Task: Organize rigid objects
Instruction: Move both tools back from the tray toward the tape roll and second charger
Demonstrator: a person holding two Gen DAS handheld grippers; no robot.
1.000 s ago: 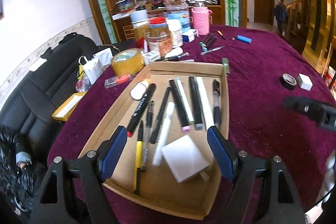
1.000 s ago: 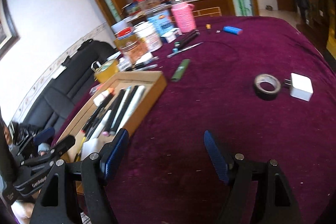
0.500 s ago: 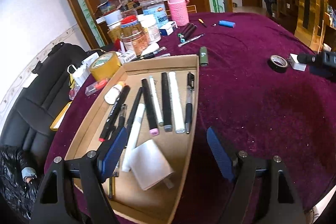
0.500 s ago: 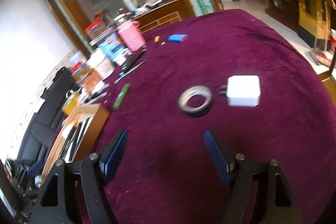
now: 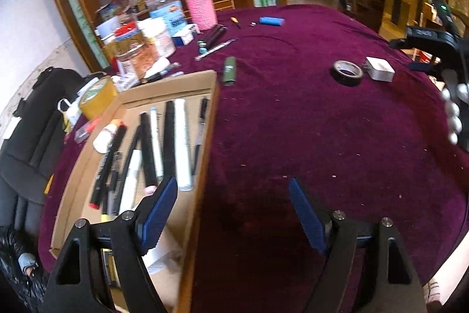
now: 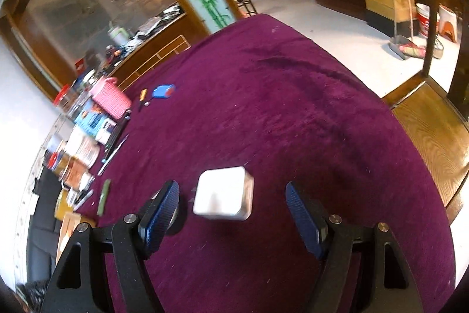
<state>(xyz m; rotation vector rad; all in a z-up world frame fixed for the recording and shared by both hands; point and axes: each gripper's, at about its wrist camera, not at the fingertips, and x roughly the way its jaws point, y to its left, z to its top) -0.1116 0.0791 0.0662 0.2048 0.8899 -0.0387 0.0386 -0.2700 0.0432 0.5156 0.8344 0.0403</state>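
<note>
The right claw [image 6: 231,213] is hanging released, straddling the white cube-shaped plug adapter [image 6: 224,194] for a grasp; the left claw [image 5: 233,213] is hovering released beside the shallow cardboard tray [image 5: 209,119].

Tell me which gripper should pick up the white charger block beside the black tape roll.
Right. The right gripper hangs open with the white charger block lying between its spread fingers on the purple cloth. The left gripper, also open, sits by the cardboard tray, with the block far across the table.
</note>
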